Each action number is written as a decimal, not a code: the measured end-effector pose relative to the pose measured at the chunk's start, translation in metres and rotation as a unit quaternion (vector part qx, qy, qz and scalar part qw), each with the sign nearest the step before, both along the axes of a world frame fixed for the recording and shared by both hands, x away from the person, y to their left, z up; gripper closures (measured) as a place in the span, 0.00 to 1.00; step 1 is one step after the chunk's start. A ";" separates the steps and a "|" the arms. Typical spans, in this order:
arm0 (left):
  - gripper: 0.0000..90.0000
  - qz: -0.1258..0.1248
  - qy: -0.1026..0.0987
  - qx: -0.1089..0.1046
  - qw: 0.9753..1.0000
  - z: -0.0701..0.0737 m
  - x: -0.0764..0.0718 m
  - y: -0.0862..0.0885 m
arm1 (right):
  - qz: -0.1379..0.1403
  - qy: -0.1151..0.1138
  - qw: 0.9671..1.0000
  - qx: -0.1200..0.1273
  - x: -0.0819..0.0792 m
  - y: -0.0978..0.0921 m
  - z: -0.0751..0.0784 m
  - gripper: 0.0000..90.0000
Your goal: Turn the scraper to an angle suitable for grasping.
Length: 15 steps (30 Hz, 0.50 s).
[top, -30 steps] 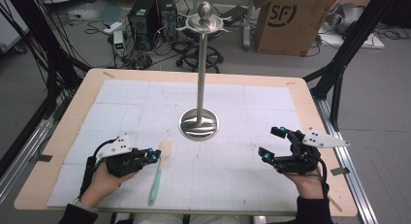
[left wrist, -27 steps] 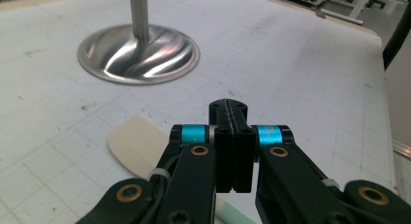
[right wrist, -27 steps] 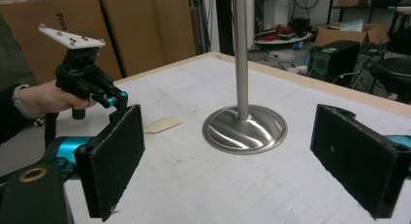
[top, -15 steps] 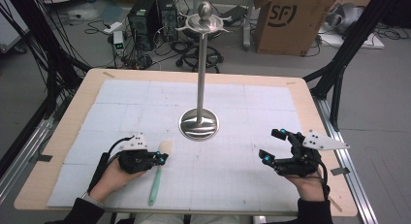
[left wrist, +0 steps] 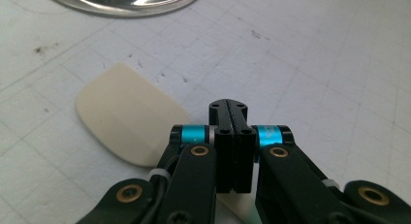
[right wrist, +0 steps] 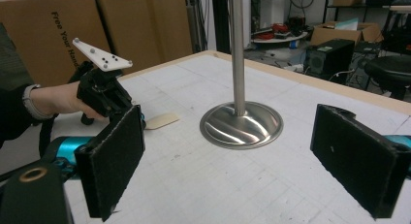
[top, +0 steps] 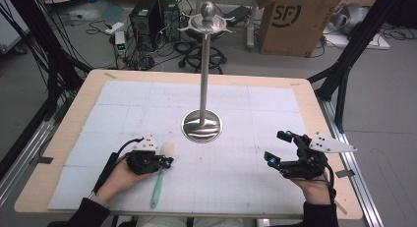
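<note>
Just beneath the clenched left gripper, the spatula lies flat on the table mat, its cream blade poking out beside the fingertips; whether they pinch its neck I cannot tell. Lifting remains undone. Well apart, the right gripper hangs released, near the metal stand.
</note>
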State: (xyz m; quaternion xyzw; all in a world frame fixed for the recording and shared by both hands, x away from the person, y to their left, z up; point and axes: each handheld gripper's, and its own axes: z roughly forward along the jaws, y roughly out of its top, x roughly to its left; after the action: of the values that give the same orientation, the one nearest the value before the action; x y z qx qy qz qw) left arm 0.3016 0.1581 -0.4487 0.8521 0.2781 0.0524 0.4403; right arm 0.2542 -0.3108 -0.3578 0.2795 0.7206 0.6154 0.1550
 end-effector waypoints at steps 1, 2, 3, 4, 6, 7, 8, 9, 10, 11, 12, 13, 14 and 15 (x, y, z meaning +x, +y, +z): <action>1.00 0.000 0.001 0.006 1.000 -0.001 0.000 0.000 | 0.000 0.000 1.000 0.000 0.000 0.000 0.000 0.13; 1.00 0.005 0.005 0.003 1.000 -0.001 0.001 0.000 | 0.000 0.000 1.000 0.000 0.000 0.000 0.000 0.13; 1.00 0.007 0.005 0.006 1.000 0.000 0.001 0.001 | 0.000 -0.001 1.000 0.000 0.000 0.000 0.000 0.13; 1.00 0.008 0.005 0.007 1.000 0.000 0.001 0.002 | 0.000 0.000 1.000 0.001 0.000 0.000 0.000 0.13; 1.00 0.011 0.005 0.011 1.000 0.000 0.001 0.003 | 0.000 -0.001 1.000 0.000 0.001 0.000 0.000 0.13; 1.00 0.014 0.004 0.014 1.000 0.001 0.000 0.004 | 0.001 -0.002 1.000 0.000 0.002 0.001 0.000 0.13; 1.00 0.016 0.003 0.015 1.000 0.001 -0.001 0.004 | 0.001 -0.002 1.000 0.000 0.002 0.001 0.000 0.13; 1.00 0.019 0.002 0.015 1.000 0.001 -0.001 0.005 | 0.002 0.000 1.000 0.000 0.003 0.002 0.001 0.13; 1.00 0.020 0.002 0.016 1.000 0.001 -0.001 0.007 | 0.002 -0.001 1.000 0.000 0.004 0.003 0.001 0.13; 1.00 0.023 0.003 0.014 1.000 0.001 -0.001 0.009 | 0.004 0.000 1.000 -0.002 0.005 0.003 0.000 0.13; 1.00 0.026 0.003 0.014 1.000 0.001 -0.001 0.010 | 0.004 -0.001 1.000 -0.002 0.005 0.004 0.000 0.13; 1.00 0.027 0.002 0.016 0.999 0.001 -0.001 0.013 | 0.005 0.001 1.000 -0.003 0.006 0.005 0.000 0.13; 1.00 0.035 0.004 0.016 0.999 0.001 -0.002 0.018 | 0.006 0.000 1.000 -0.002 0.007 0.005 0.000 0.13; 1.00 0.035 0.004 0.016 0.999 0.001 -0.002 0.018 | 0.006 0.000 1.000 -0.003 0.007 0.006 0.000 0.13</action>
State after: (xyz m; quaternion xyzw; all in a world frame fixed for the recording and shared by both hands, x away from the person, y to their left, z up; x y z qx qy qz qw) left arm 0.3001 0.1763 -0.4479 0.8490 0.3080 0.0689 0.4238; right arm 0.2617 -0.3053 -0.3576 0.2744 0.7243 0.6140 0.1519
